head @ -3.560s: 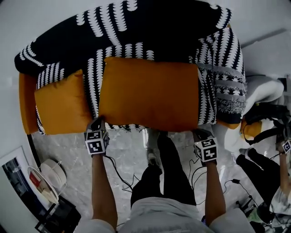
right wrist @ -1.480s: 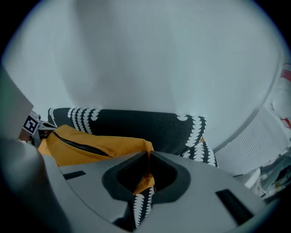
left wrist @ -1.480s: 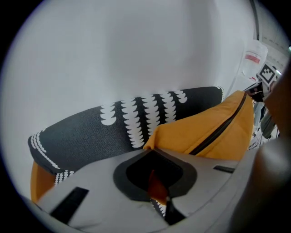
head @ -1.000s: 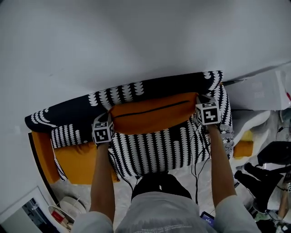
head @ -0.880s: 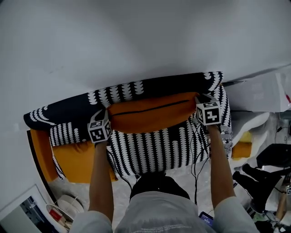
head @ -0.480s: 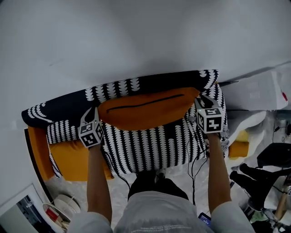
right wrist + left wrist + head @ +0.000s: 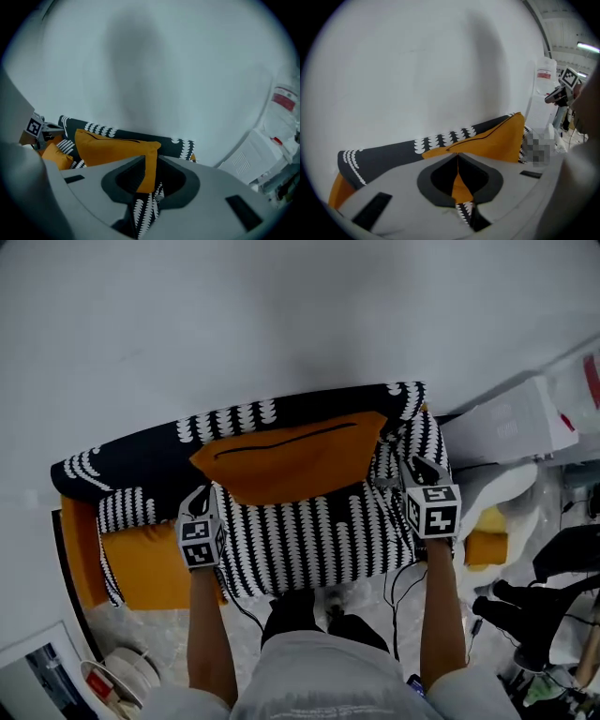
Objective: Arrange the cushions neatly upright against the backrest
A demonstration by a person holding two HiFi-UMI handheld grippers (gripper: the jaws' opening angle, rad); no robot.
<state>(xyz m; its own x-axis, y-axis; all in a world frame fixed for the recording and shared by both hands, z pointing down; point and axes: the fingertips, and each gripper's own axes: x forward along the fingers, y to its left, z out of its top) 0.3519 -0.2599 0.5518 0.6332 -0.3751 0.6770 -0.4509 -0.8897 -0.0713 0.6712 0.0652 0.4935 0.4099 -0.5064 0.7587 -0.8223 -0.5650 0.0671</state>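
Head view: the long orange cushion [image 7: 286, 463] leans on the backrest [image 7: 131, 457], unheld. My left fingers [image 7: 403, 201] have just closed on nothing, and the right fingers [image 7: 93, 197] have just parted, empty (both well clear of the backrest). With nothing pinning it, it could slump forward.

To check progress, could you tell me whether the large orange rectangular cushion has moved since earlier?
Yes: the orange cushion went from the seat's front edge back against the dark patterned backrest.
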